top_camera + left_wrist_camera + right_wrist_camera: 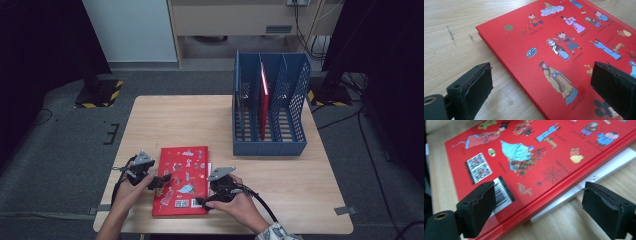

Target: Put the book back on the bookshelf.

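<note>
A red picture book (182, 177) lies flat on the wooden table (280, 175), back cover up with cartoon figures and a barcode. My left gripper (162, 181) stands open at the book's left edge; in the left gripper view its jaws (544, 87) straddle that edge of the red book (554, 45), one jaw over the wood and one over the cover. At the book's lower right edge my right gripper (200, 201) is open. Its jaws (541, 210) span the edge of the red book (529, 152) without pressing on it. A thin white item (599, 170) sticks out from under the book.
A blue file rack (270, 145) with three slots stands at the table's back right, with a red book (264, 102) upright inside it. The table's front edge runs just below the hands. Dark floor and stands surround the table.
</note>
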The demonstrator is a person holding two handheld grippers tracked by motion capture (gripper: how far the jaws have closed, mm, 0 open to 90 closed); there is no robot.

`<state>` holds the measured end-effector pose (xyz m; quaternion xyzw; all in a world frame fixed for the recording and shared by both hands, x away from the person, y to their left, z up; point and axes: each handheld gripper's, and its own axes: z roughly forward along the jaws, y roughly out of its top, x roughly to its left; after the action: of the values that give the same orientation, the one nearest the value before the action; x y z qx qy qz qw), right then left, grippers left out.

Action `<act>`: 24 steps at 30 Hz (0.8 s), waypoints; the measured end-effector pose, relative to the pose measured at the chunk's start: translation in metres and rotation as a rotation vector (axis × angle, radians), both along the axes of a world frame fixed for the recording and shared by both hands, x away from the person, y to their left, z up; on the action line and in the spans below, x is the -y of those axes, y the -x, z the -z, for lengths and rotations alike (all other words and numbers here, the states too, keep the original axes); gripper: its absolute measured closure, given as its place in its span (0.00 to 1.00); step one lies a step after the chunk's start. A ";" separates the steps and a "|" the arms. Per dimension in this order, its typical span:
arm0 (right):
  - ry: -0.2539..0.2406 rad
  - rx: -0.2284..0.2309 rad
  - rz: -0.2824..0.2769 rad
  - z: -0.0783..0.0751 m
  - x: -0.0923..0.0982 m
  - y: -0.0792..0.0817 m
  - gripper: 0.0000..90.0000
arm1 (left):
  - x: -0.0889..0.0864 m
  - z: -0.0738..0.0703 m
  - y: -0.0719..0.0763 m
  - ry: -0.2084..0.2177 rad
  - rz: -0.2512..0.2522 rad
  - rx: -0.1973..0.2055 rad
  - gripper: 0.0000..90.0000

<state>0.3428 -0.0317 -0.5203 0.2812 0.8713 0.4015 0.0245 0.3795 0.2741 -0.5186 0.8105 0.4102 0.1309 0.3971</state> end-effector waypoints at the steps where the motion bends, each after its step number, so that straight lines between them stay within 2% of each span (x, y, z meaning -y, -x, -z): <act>1: 0.001 -0.012 0.000 0.000 0.000 0.001 0.14 | 0.000 0.000 0.000 0.001 0.000 -0.002 0.04; 7: 0.020 0.012 -0.013 -0.002 0.000 0.003 0.14 | 0.004 0.002 0.000 -0.006 0.008 -0.005 0.03; 16: 0.027 0.020 -0.015 -0.002 -0.001 0.004 0.14 | 0.007 0.005 -0.003 -0.008 0.023 -0.010 0.03; 20: 0.024 0.003 -0.020 -0.002 0.000 0.003 0.14 | 0.009 0.006 -0.005 0.004 0.024 -0.019 0.02; 24: 0.016 -0.007 -0.017 -0.001 0.001 0.002 0.14 | 0.008 0.009 -0.008 0.039 0.015 -0.047 0.01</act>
<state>0.3405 -0.0324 -0.5190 0.2751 0.8769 0.3937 0.0204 0.3879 0.2663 -0.5281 0.8086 0.4157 0.1011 0.4039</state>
